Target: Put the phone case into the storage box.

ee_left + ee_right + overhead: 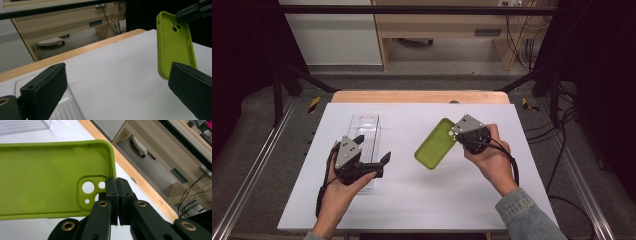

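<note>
Phone case [45,177], green, looks light, thin and bendy, pinched at its camera-hole edge by right gripper [117,195]; left gripper [117,92] spread, empty, near clear box [364,137].

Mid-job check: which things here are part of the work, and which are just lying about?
In the job:
- green phone case, pinched at its camera-hole end by the right claw
- clear plastic box, under the open left claw

Lying about:
- wooden shelf unit beyond the table
- cables on the floor
</note>
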Demonstrator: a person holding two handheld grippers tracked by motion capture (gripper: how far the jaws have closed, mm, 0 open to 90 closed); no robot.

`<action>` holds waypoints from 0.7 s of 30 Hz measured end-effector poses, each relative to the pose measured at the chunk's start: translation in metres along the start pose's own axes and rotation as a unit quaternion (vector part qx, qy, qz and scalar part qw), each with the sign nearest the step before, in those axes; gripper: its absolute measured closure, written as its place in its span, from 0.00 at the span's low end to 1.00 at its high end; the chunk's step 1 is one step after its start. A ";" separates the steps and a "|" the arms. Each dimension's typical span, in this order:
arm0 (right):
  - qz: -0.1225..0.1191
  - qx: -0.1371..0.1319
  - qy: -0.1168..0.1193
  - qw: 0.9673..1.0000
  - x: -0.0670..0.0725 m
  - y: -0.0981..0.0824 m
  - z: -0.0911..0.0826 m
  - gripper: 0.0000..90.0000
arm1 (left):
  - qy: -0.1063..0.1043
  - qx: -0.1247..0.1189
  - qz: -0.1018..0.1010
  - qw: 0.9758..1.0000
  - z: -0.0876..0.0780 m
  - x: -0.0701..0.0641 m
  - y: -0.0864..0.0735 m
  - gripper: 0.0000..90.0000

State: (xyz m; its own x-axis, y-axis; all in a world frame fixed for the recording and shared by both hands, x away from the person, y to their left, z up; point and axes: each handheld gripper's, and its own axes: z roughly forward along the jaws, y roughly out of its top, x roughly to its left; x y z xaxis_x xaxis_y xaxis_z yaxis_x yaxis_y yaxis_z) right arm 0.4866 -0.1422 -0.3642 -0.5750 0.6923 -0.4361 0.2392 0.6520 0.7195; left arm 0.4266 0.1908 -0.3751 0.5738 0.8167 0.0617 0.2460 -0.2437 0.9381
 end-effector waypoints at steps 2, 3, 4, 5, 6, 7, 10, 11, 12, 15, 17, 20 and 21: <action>0.000 -0.004 0.001 1.000 0.004 0.002 0.000 0.98 | -0.002 0.001 0.007 1.000 0.004 -0.003 0.005 0.02; -0.002 -0.006 0.000 1.000 0.005 0.003 0.001 0.98 | -0.002 0.001 0.007 1.000 0.004 -0.003 0.005 0.02; -0.005 -0.009 -0.001 1.000 0.007 0.005 0.001 0.98 | -0.004 0.005 0.017 1.000 0.008 -0.006 0.009 0.02; -0.005 -0.009 -0.001 1.000 0.007 0.005 0.001 0.98 | -0.004 0.005 0.017 1.000 0.008 -0.006 0.009 0.02; -0.009 -0.012 -0.003 1.000 0.011 0.007 0.002 0.98 | -0.006 0.009 0.024 1.000 0.012 -0.008 0.012 0.02; -0.013 -0.014 -0.004 1.000 0.013 0.007 0.003 0.98 | -0.006 0.009 0.024 1.000 0.012 -0.008 0.012 0.02; -0.017 -0.018 -0.010 1.000 0.018 0.007 0.004 0.98 | -0.010 0.013 0.029 0.999 0.018 -0.011 0.014 0.02; -0.018 -0.018 -0.011 1.000 0.019 0.007 0.003 0.98 | -0.010 0.012 0.037 0.999 0.021 -0.012 0.014 0.02; -0.019 -0.019 -0.012 1.000 0.021 0.007 0.003 0.98 | -0.010 0.014 0.039 0.999 0.023 -0.013 0.014 0.02; -0.022 -0.020 -0.015 0.999 0.024 0.007 0.003 0.98 | -0.014 0.017 0.043 0.999 0.026 -0.016 0.014 0.02; -0.023 -0.021 -0.016 0.999 0.024 0.007 0.002 0.98 | -0.018 0.021 0.048 0.998 0.030 -0.019 0.013 0.02; -0.022 -0.029 -0.017 0.999 0.026 0.009 0.000 0.98 | -0.024 0.030 0.057 0.998 0.036 -0.025 0.013 0.02; -0.022 -0.029 -0.017 0.999 0.026 0.009 0.000 0.98 | -0.024 0.030 0.057 0.998 0.036 -0.025 0.013 0.03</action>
State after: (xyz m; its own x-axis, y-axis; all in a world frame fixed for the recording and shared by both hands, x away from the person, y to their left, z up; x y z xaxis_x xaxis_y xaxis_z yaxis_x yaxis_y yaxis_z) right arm 0.4736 -0.1185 -0.3689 -0.5560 0.6748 -0.4853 0.1687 0.6633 0.7291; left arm 0.4437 0.1482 -0.3768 0.6366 0.7568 0.1486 0.2237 -0.3656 0.9035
